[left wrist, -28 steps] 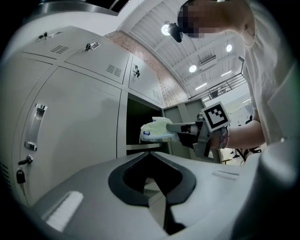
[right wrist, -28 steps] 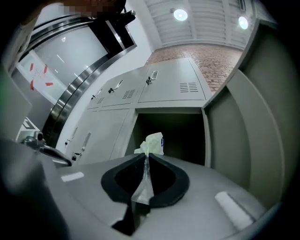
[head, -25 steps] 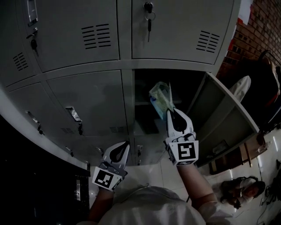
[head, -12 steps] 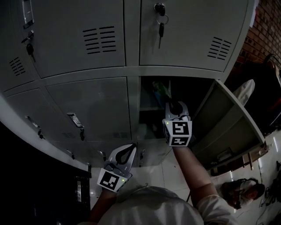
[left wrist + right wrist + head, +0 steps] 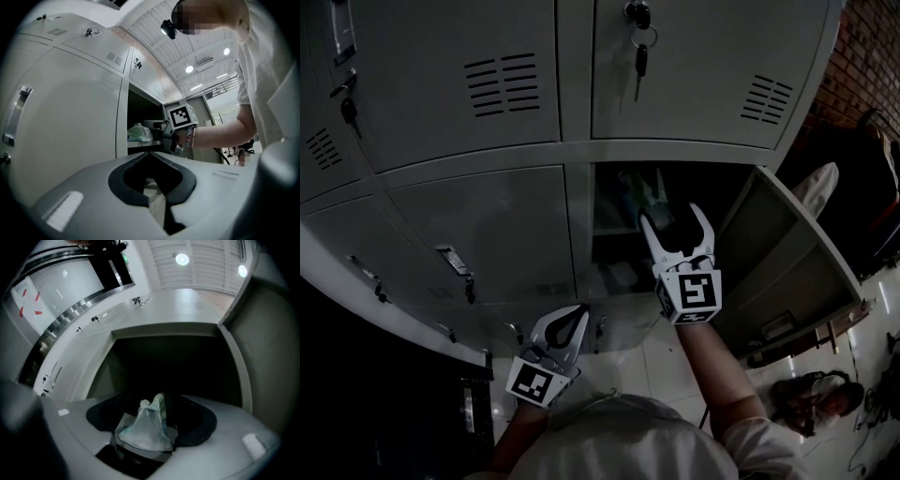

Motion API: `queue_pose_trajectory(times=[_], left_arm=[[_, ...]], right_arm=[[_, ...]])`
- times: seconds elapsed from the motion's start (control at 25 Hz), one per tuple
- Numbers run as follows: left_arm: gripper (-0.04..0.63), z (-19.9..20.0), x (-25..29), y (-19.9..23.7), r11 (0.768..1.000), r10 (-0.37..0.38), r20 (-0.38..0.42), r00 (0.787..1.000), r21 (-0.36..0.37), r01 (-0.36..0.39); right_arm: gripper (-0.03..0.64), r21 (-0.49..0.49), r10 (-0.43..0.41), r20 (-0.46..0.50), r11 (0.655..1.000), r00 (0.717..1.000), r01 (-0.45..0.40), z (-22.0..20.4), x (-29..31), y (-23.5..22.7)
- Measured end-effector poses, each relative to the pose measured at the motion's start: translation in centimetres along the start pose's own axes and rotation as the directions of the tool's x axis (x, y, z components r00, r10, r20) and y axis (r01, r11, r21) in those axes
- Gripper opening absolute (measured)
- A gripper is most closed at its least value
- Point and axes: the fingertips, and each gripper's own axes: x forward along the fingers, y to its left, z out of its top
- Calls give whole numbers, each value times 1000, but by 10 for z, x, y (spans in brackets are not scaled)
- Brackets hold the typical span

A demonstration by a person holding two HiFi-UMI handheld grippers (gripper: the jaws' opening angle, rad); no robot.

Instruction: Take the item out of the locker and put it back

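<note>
since a second ago, the right gripper point(image 5: 675, 220) has been moved up to the open locker point(image 5: 581, 155), and its jaws have just been opened wide. the plastic bag point(image 5: 147, 425) is left on the shelf point(image 5: 143, 144) inside, between the spread jaws, not squeezed. the left gripper point(image 5: 574, 314) is held low, jaws pressed together on nothing.

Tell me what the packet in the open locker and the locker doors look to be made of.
Packet: probably thin translucent plastic film. It is pale and crinkled, with a bunched top and a faint sheen.
Locker doors: painted sheet metal, it seems. The finish is a smooth light-grey satin, and vent slots are punched through the panel.
</note>
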Motion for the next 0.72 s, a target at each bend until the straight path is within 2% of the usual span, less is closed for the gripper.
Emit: queue_pose_trajectory(times=[0.08,0.16,0.28,0.4,0.56,0.72], left_arm=[[-31,-2,-2,3,1000,6,-1,1000,-2,-6],[-31,-1,-3,7,1000,15,11,1000,3,-15],[-31,4,-5,10,1000,25,40,999,11,-25],[-31,6,-7,7,1000,19,44,999,14,-20],[-31,9,-11,-5,1000,-7,50,999,18,6],[-32,4,-22,-18,999,-45,20,999,1,45]], right_arm=[[277,-8,8,29,1000,1000,-7,10,-21,7],[219,-26,15,23,1000,1000,-14,9,-46,18],[94,-43,19,-50,999,999,-21,-16,-85,37],[4,1,16,-167,1000,986,-16,-55,-117,52],[-2,69,26,-274,998,961,-8,-84,-146,70],[-2,97,41,-319,995,947,-10,-93,-169,91]])
